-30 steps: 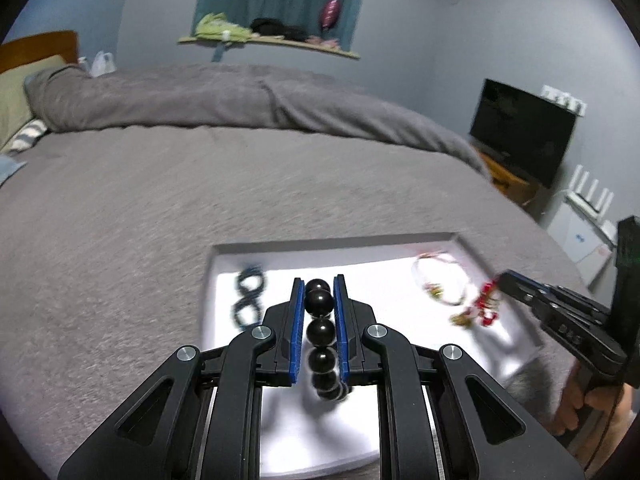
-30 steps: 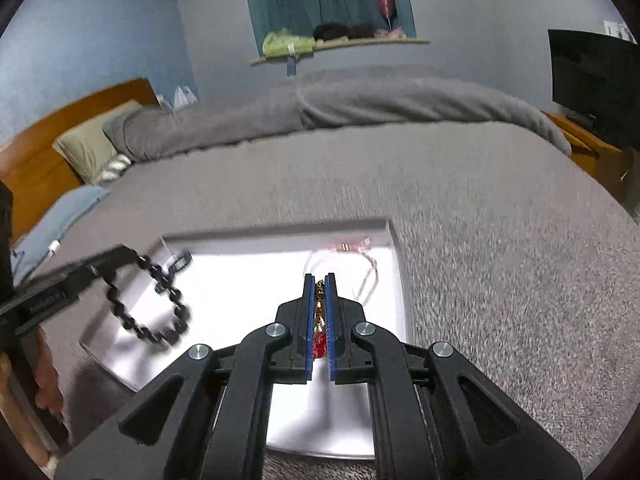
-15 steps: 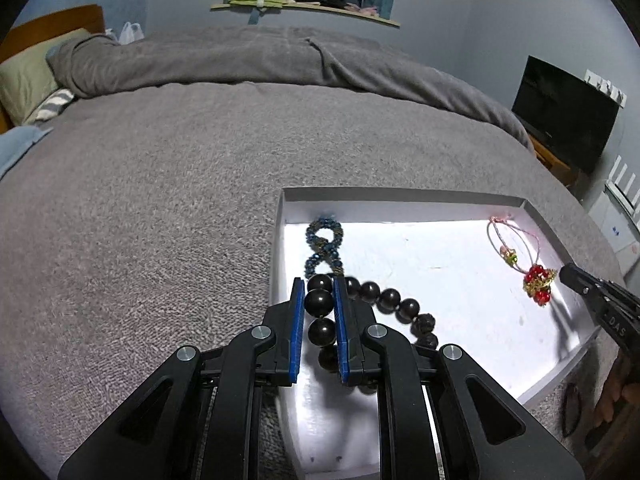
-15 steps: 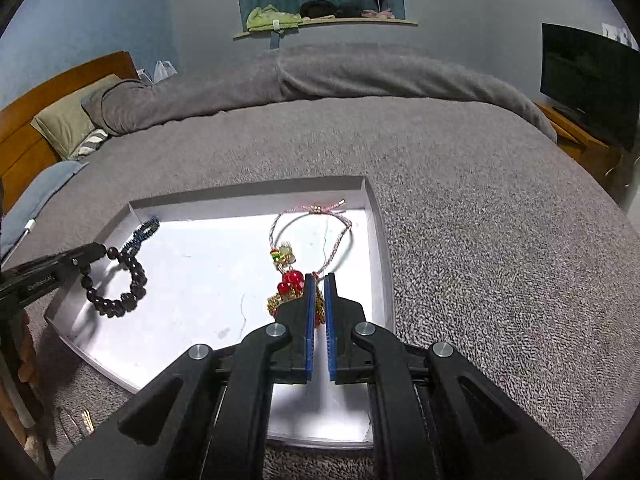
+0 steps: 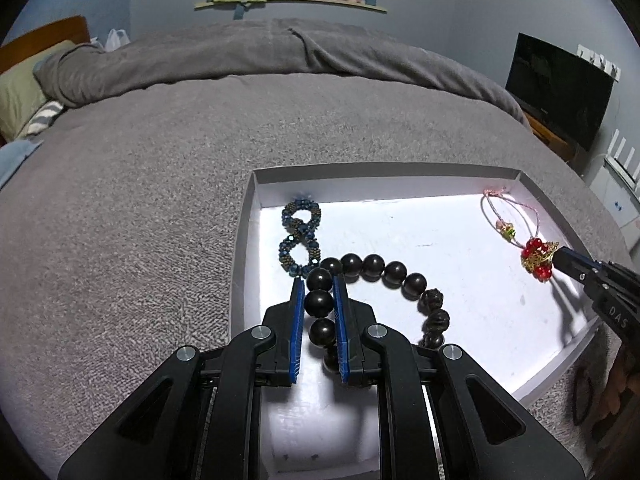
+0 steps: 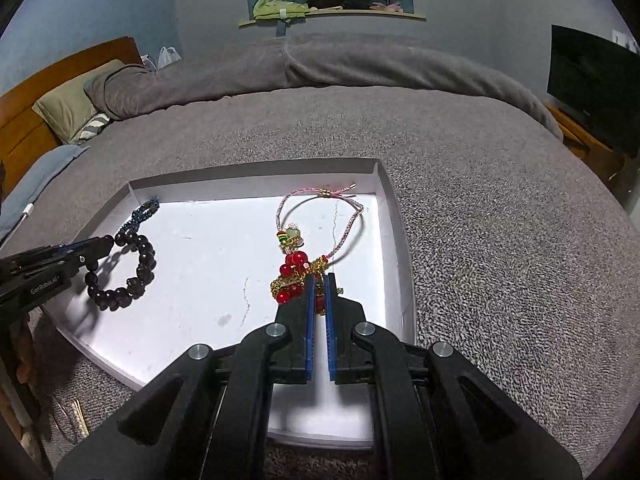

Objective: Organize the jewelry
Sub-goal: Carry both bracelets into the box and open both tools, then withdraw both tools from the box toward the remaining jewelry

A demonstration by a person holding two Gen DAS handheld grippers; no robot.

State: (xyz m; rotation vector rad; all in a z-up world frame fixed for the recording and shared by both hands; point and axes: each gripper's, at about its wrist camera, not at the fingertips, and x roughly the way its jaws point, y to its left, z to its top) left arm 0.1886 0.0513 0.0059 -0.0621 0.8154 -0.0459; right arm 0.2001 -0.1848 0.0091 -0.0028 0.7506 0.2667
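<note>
Jewelry is held in both grippers over a white tray (image 5: pixel 400 172) that lies on a grey bed cover (image 5: pixel 140 200). All pieces sit inside the tray.

Near, left side: the left gripper (image 5: pixel 319 280) is nearly closed, with its blue pads clamped on two or three beads of a black bead bracelet (image 5: pixel 384 268). The rest of the bracelet trails to the right and lies on the tray floor. Just beyond the fingertips a blue beaded bracelet (image 5: pixel 300 236), twisted into a figure eight, touches or nearly touches the black beads. Risk noted: if the black bracelet is dragged or released carelessly, the blue one could be snagged or pushed against the far left tray wall. The round beads could also roll out of the pads if the grip is loosened unevenly.

Near, right side: the right gripper (image 6: pixel 319 280) is closed almost fully on a red and gold charm cluster (image 6: pixel 294 272). The pink cord bracelet (image 6: pixel 320 212) attached to it is looped toward the far right corner. Risk noted: the fine gold chain could be caught in the ridged pads on release, so the cluster might be lifted again. A pull could tangle or tighten the cord loop.

Far: the tray rests on soft bedding, so heavy downward pressure could tip it.
</note>
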